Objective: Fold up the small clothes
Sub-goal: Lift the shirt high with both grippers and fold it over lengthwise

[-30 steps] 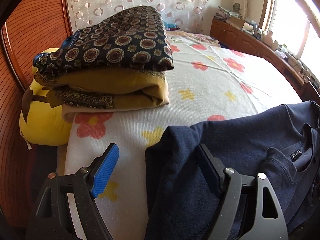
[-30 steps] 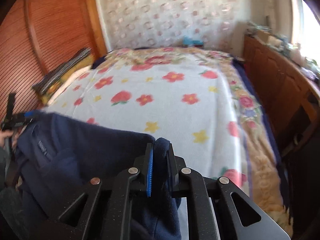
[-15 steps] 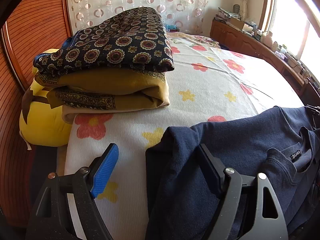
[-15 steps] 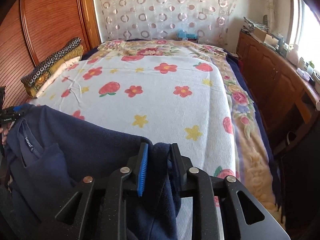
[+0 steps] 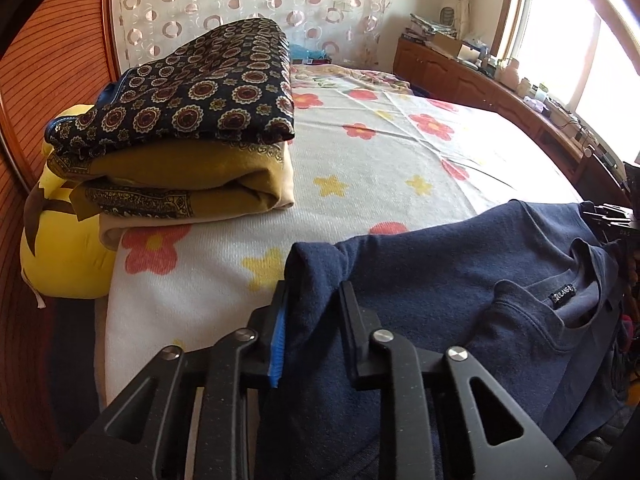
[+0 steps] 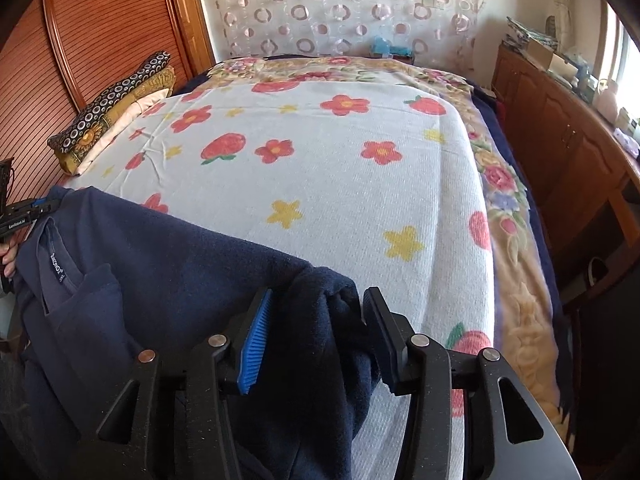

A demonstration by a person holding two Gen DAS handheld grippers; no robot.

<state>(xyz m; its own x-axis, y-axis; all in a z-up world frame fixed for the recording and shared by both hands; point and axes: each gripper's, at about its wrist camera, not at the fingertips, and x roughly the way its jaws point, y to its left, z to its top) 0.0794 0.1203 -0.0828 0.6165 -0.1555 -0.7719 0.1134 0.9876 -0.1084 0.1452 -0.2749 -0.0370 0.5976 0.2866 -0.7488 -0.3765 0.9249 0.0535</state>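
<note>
Far left on the bed, a stack of folded blankets (image 5: 172,136) sits on the floral bedspread (image 5: 384,168), with a yellow plush (image 5: 60,248) wedged against it by the wooden wall panel. None of it is touching my work.

Next over, my left gripper (image 5: 312,320) is clamped on one corner of the navy sweatshirt (image 5: 460,272): fabric bunched tight between the blue pad and the black finger, no gap showing. The sweatshirt lies across the near edge of the bed, neck label up, collar toward me, body draping off the near side.

On the right side, my right gripper (image 6: 316,328) has its fingers spread apart. The other corner of the sweatshirt (image 6: 168,272) sits loosely between them, touching neither pad firmly as far as I can tell. So: released, not gripping.

My read on the step: garment is being laid out and squared before the first fold. One corner held, the other let go. Next move probably calls for a regrab on the right at shoulder or hem, then pulling both corners taut so the cloth lies flat on the bedspread.

Fabric looks thick, fleecy, soft. Heavy drape, a lump at each corner, a fold over the chest below the collar. Needs smoothing; bulk may slip out of a shallow pinch.
</note>
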